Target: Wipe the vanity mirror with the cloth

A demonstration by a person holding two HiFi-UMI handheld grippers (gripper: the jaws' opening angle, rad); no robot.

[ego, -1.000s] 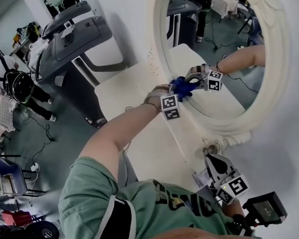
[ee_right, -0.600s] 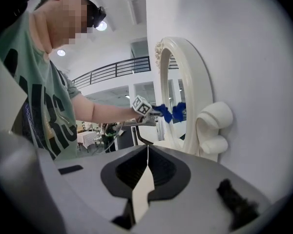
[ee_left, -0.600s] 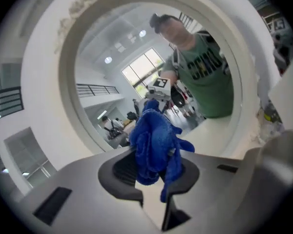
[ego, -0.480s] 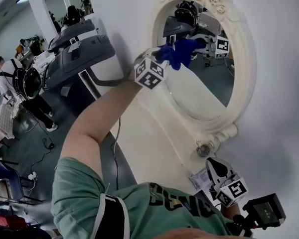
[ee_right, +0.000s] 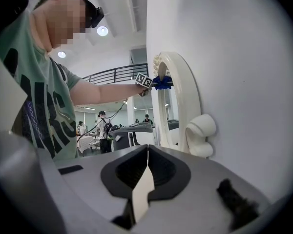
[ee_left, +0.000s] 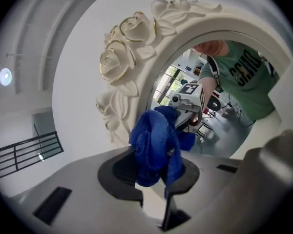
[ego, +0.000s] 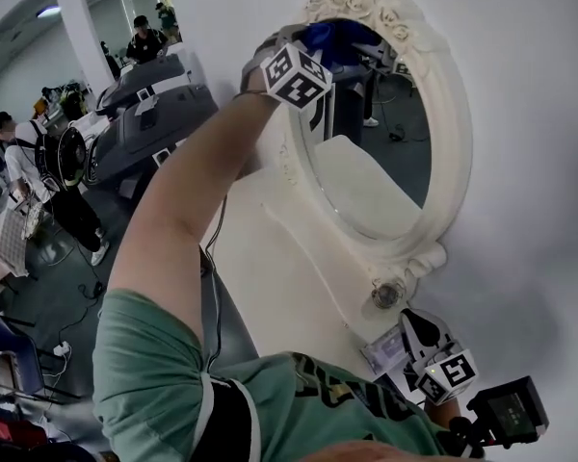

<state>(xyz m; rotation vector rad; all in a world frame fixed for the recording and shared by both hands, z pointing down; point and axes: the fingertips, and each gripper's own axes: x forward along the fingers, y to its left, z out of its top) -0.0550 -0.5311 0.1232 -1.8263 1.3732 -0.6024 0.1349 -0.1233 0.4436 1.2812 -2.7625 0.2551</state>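
On the left, the room is a large hall with a grey-green floor. Two grey treadmills [ego: 149, 94] stand there, and two people [ego: 24, 157] are beyond them. In the right gripper view a dark balcony railing [ee_right: 110, 74] and round ceiling lights show.

The person wears a green T-shirt [ego: 299, 402] with dark letters, but these show only in parts and I cannot read a whole word. Each gripper carries one cube with black-and-white square markers [ego: 296, 75]; there is no other print that I can read.

The left gripper [ee_left: 156, 177] is raised to the top of the one oval vanity mirror with a cream-white carved frame [ego: 453, 162]. Its jaws are clamped on the one crumpled blue cloth [ee_left: 154, 140]. The cloth lies at the upper edge of the glass [ego: 380, 152], just under the carved roses with thin gold edges [ee_left: 122, 45], of which I count two clearly. There the cloth meets its own reflection.

Under the mirror is the white vanity top [ego: 260, 248], and behind it a plain white wall [ego: 530, 114].

At the lower right, the right gripper [ee_right: 147, 172] is low beside the mirror's foot, well apart from the cloth. Its jaws are pressed together with nothing between them. A small black device with a screen [ego: 509, 408] sits at this gripper.
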